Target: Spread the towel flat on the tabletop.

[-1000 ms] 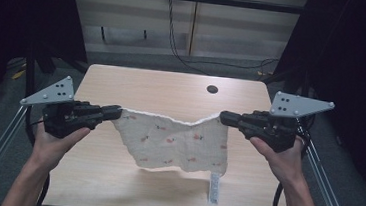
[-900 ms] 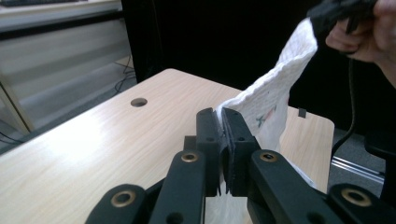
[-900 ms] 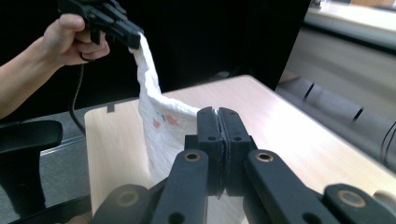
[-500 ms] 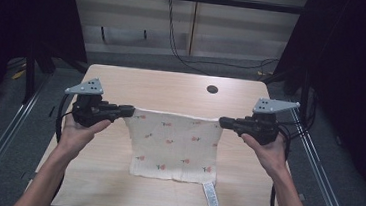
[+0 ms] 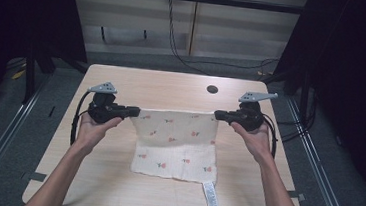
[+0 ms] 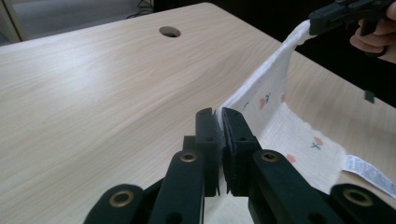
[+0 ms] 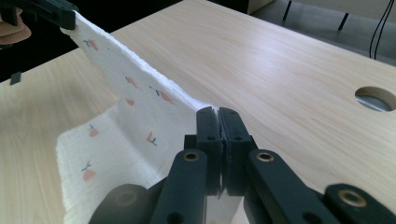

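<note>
The left hand-held gripper (image 5: 135, 112) and right hand-held gripper (image 5: 218, 115) each pinch a top corner of the floral cloth (image 5: 177, 145) — jaws closed on it. Its care label (image 5: 211, 197) lies on the table (image 5: 113, 187) — print too small to read.

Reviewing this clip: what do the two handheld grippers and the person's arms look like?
Both the left gripper and right gripper are black, with two flat jaws on brass-coloured pivots, a grey three-cornered plate on top and a black cable trailing behind. The person's forearms are bare, without sleeves.

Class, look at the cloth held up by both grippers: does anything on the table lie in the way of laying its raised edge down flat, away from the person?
Nothing visible does. The left gripper and right gripper pinch the far corners of the printed cloth. The wooden table beyond that edge is bare apart from its cable hole, flush with the surface.
</note>
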The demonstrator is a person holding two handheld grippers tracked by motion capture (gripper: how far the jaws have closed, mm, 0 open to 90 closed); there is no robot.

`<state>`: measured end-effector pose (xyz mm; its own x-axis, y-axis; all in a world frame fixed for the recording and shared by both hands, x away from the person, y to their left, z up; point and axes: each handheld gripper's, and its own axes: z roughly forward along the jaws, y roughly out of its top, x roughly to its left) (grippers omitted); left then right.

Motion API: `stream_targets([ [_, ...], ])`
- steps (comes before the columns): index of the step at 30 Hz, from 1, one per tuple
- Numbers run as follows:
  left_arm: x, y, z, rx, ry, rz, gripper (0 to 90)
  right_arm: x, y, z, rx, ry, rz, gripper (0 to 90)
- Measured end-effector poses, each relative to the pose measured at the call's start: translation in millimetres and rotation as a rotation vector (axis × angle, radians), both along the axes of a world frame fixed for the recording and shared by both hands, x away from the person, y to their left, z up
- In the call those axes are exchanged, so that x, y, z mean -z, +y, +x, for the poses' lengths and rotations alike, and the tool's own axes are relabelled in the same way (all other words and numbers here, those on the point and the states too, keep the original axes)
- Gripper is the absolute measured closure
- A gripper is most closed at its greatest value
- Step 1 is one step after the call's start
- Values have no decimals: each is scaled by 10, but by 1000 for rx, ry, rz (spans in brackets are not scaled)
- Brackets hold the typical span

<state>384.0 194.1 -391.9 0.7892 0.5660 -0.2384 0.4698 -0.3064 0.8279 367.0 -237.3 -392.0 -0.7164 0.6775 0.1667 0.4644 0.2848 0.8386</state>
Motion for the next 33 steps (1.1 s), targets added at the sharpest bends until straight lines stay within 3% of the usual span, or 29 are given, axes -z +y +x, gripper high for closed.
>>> stream_targets([
  [6, 45, -62, 167, 1, -4, 6, 853, 171, -5, 207, 68, 26, -2, 878],
  [11, 110, -61, 347, -44, 8, -10, 778, 307, -4, 381, 127, 49, -28, 869],
  [13, 110, -38, 376, -37, 14, -33, 730, 350, -3, 428, 165, 45, -52, 834],
  [14, 97, 9, 391, -48, 17, -72, 712, 364, -9, 441, 191, 33, -77, 789],
  [15, 97, 17, 381, -46, 19, -66, 703, 373, -23, 447, 226, 24, -87, 713],
  [16, 104, 19, 362, -43, 10, -50, 694, 379, -47, 448, 248, 25, -75, 696],
  [19, 137, 23, 329, -30, 13, -35, 686, 388, -99, 429, 257, 24, -38, 696],
  [21, 181, 28, 299, -31, 15, -25, 684, 396, -134, 384, 259, 33, -46, 661],
  [26, 396, 34, 161, -5, 50, 4, 683, 390, -113, 197, 198, 45, -86, 625],
  [29, 543, 11, 65, 22, 71, 43, 680, 417, -83, 25, 163, 54, -120, 609],
  [33, 702, -43, -51, 62, 98, 95, 674, 487, -88, -211, 141, 60, -125, 622],
])
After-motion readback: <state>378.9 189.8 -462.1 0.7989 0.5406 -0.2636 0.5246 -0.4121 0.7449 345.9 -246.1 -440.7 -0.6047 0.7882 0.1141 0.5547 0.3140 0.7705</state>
